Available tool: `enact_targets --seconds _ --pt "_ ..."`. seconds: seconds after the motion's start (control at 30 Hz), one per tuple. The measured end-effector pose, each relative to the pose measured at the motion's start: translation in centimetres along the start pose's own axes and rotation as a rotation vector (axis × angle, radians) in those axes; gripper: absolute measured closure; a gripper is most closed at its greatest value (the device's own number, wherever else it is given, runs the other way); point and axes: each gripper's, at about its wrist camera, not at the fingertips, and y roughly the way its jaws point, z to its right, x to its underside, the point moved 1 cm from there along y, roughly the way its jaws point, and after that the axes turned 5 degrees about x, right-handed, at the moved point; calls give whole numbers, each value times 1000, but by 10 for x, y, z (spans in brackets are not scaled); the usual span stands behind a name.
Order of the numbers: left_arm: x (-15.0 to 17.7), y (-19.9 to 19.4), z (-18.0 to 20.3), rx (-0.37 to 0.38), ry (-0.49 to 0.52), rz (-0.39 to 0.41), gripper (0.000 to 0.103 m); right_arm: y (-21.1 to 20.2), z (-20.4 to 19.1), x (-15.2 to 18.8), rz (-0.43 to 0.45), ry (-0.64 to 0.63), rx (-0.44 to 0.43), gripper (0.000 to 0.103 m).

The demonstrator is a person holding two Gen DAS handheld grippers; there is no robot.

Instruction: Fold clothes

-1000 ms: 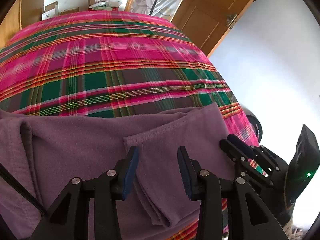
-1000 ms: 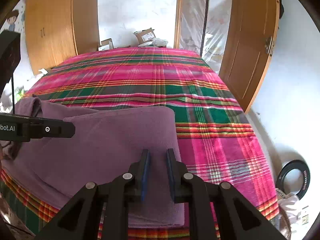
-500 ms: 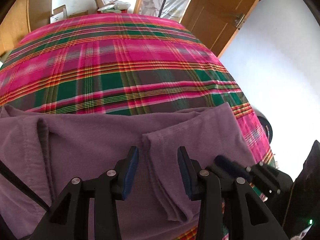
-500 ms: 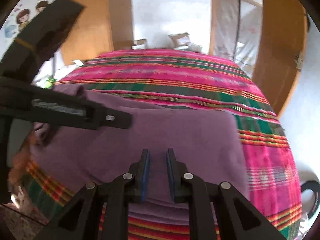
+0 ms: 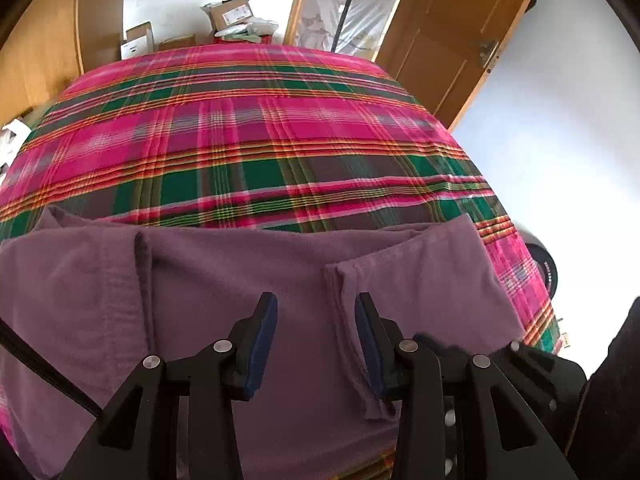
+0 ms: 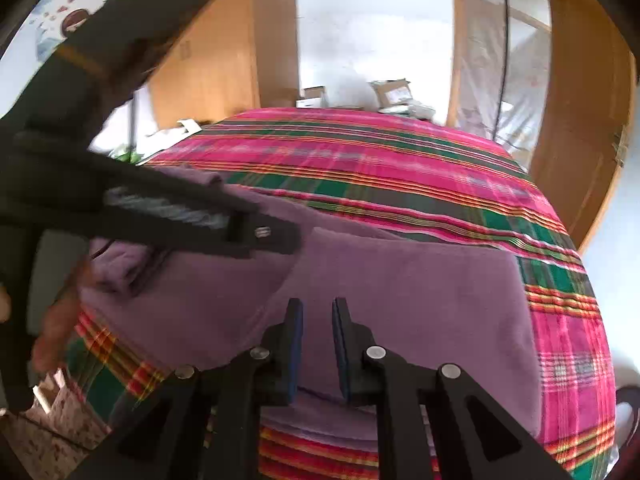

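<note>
Soft purple knit garment [image 5: 248,280] lies part-folded at near edge of pink-green plaid bedspread [image 5: 256,132], prob. for flat folding. Left gripper [image 5: 316,340] spread, empty, over flap edge; right gripper [image 6: 317,344] narrowly apart, pinching nothing.

We see two matte black tongs. The left tongs [image 5: 316,344] have angular triangulated arms with cut-out windows, round silver screws at the pivots, dark blue pads on the inner finger faces, and a thin black cable running past their left side. The right tongs [image 6: 317,346] have the same build: black arms, silver screws, blue pads. In the right view, the left tongs' body carries pale blurred lettering, unreadable.
</note>
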Motion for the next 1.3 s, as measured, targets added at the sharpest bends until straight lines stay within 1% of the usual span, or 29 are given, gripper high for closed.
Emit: enact_targets --seconds 0.03,0.1,0.23,0.3,0.4,0.47,0.6,0.7,0.8,0.93,1.07,1.13,1.2,1.23,1.3 --pt "1 -1 -1 -1 -2 0 61 2 0 1 -9 6 -1 87" --pt "4 -5 -1 -20 7 6 61 9 -2 5 -55 20 1 87" --pt "9 -10 -7 3 -16 -7 61 3 -11 5 -44 1 14 87" --pt "12 -15 -10 -1 -26 0 61 -3 -15 3 -34 -9 9 87" --pt "15 -27 -17 3 -43 25 61 -16 -16 -4 3 -4 -29 87" --pt "16 -37 -22 3 -55 43 61 -22 -20 -6 19 -10 -32 87" --pt "20 -60 -42 12 -97 85 61 -33 -43 -10 62 -66 -85 87" --pt "25 -79 -67 -35 -136 105 61 -35 -63 -15 87 -112 -110 87" --pt "31 -96 -97 -60 -197 105 61 -32 -79 -22 92 -139 -154 87" --pt "44 -121 -135 -118 -268 147 61 -25 -101 -31 91 -171 -216 87" --pt "58 -137 -175 -143 -337 160 61 -19 -128 -38 86 -202 -318 85" --pt "63 -140 -194 -147 -378 161 61 -17 -146 -40 95 -240 -368 78" --pt "67 -142 -212 -149 -418 162 61 -15 -165 -40 99 -282 -410 76" --pt "68 -142 -217 -150 -417 161 61 -15 -174 -40 100 -303 -431 76" --pt "69 -140 -227 -117 -426 160 61 -12 -192 -40 100 -336 -477 76"
